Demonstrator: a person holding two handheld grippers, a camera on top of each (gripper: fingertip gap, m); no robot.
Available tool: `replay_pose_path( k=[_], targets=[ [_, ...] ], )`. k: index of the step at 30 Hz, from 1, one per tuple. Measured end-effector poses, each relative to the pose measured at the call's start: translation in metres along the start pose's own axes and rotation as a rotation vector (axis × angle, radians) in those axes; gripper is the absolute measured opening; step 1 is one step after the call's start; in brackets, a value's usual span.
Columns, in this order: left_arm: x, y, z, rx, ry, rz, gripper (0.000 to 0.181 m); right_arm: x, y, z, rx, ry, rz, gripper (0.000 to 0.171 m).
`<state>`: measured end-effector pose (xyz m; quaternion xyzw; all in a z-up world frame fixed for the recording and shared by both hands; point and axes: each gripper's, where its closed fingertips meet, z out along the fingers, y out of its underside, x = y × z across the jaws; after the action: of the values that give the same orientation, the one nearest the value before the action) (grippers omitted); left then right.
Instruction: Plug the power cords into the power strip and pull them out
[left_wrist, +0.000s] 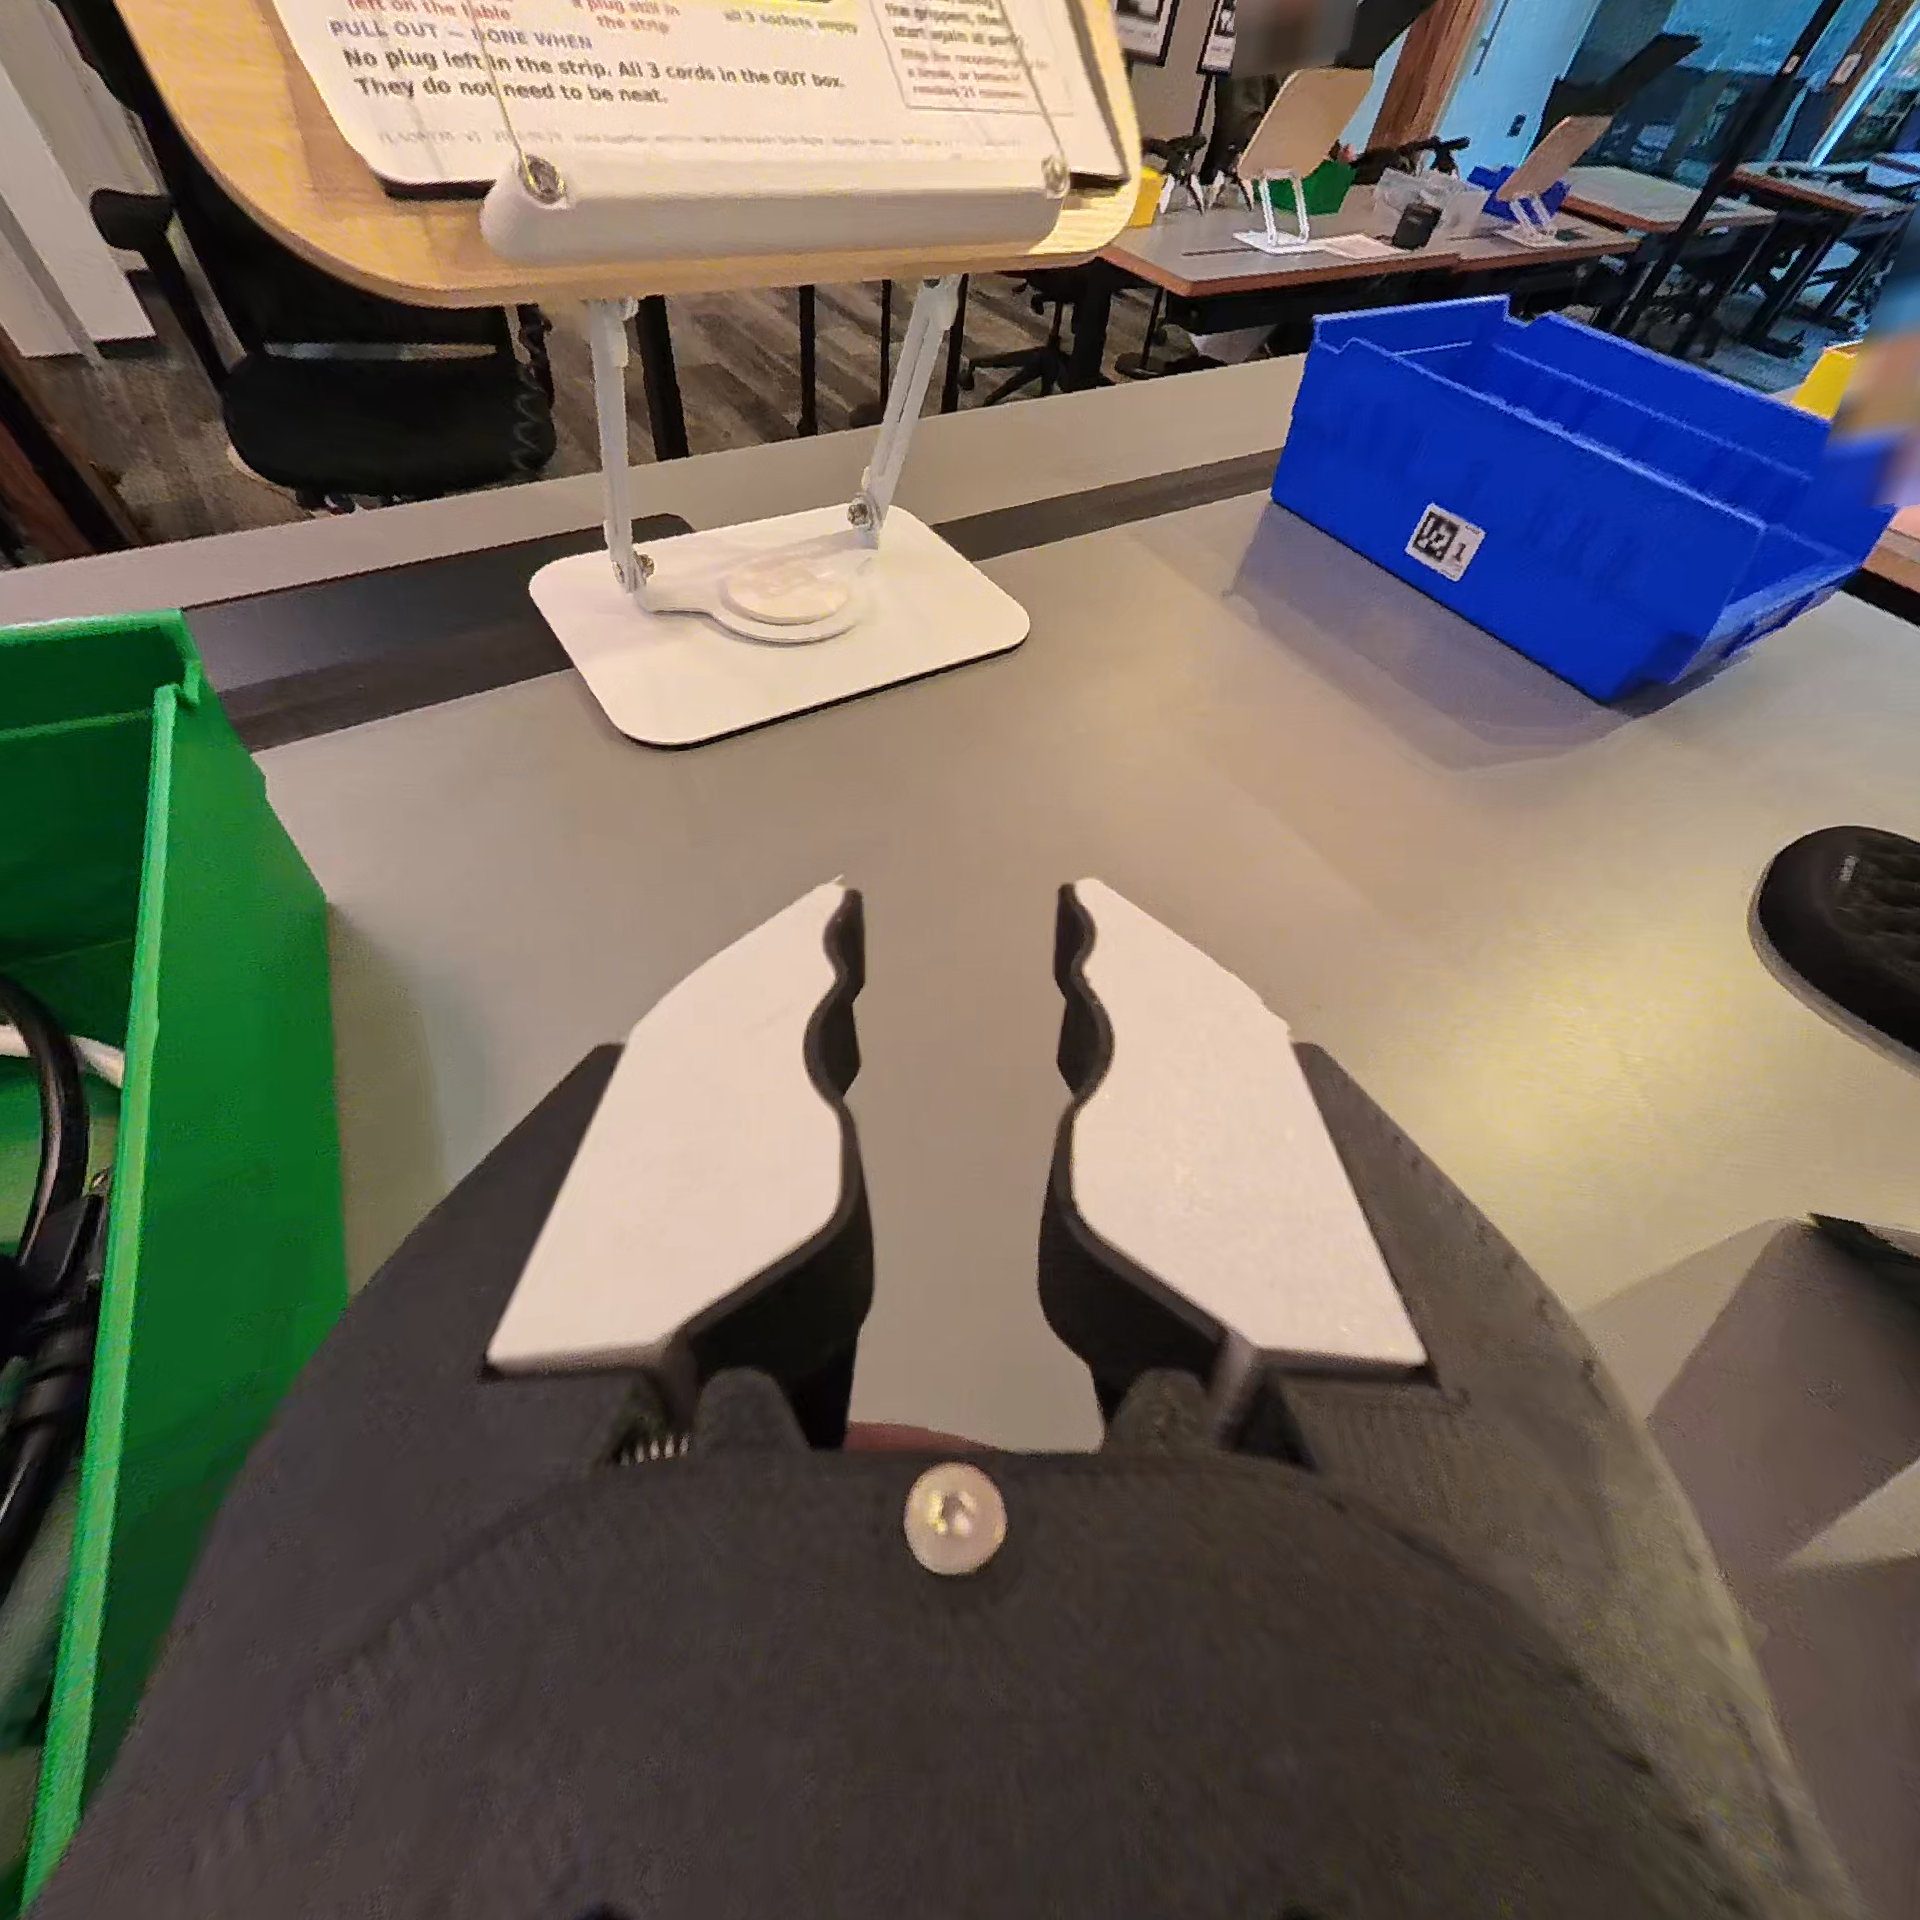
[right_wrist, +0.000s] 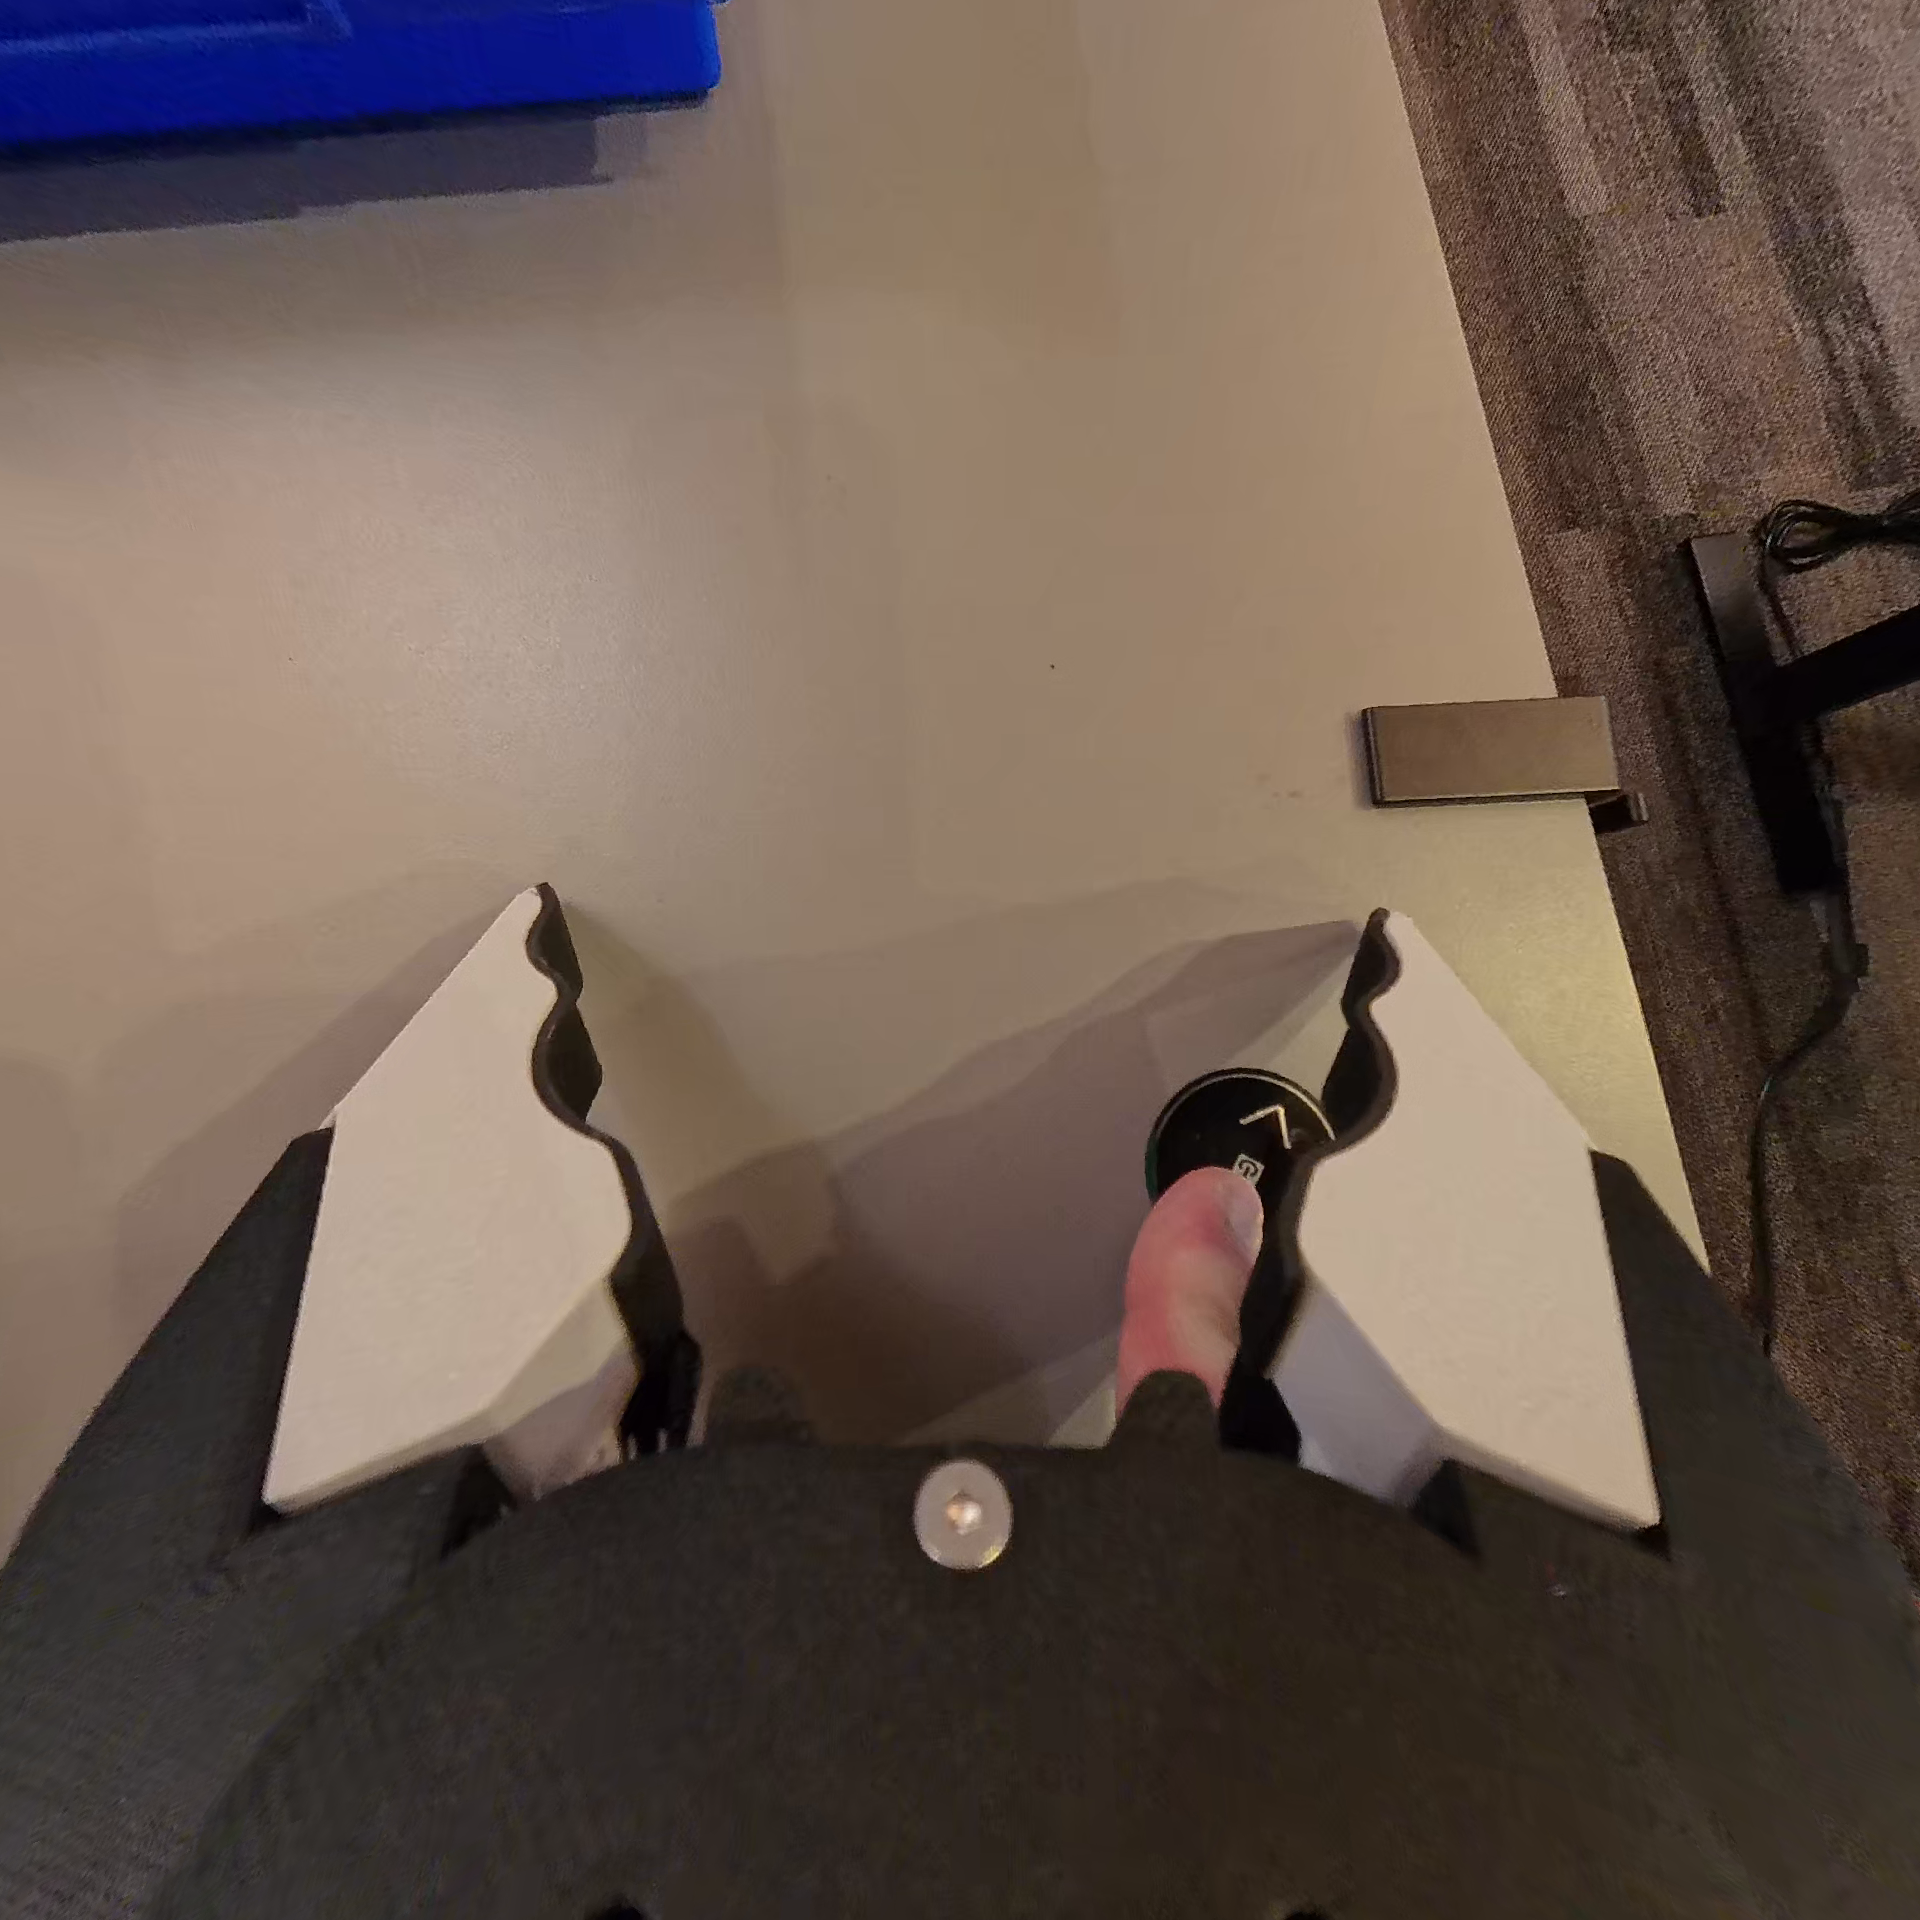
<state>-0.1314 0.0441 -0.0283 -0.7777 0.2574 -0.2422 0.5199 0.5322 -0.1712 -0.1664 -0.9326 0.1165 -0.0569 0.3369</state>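
Left wrist view: my left gripper (left_wrist: 958, 914) hangs over bare grey table (left_wrist: 1195, 831), its jaws parted a little with nothing between them. The only cords I can see are black power cords (left_wrist: 47, 1195) lying in the green bin (left_wrist: 208, 1039) at the near left, just beside my left claw and below its level. Their long axis I cannot tell, since only a loop and a stretch of cable show past the bin wall. Far ahead stands a white stand (left_wrist: 779, 623) carrying a printed sheet, and at the far right a blue bin (left_wrist: 1558, 520). No power strip shows here.

Right wrist view: my right gripper (right_wrist: 961, 914) looks straight down at the table's right edge, jaws spread wide and empty. A finger (right_wrist: 1195, 1278) presses on a round black button (right_wrist: 1226, 1132) just inside the right jaw. A dark clamp (right_wrist: 1486, 764) sits on the table edge beyond. No cord or strip here either.

So I judge the left claw is the nearer one: the reach goes left and down into the green bin
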Motion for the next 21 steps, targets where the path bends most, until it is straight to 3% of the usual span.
replay_pose_path(
  k=[10,21],
  targets=[
    [0.014,0.006,0.009,-0.017,0.033,0.036,0.051,0.000,-0.009,-0.009,-0.004,-0.001,-0.004,0.141],
    [0.051,0.029,0.024,0.013,0.139,0.104,0.054,0.000,-0.016,-0.019,-0.024,-0.012,0.005,0.142]
  ],
)
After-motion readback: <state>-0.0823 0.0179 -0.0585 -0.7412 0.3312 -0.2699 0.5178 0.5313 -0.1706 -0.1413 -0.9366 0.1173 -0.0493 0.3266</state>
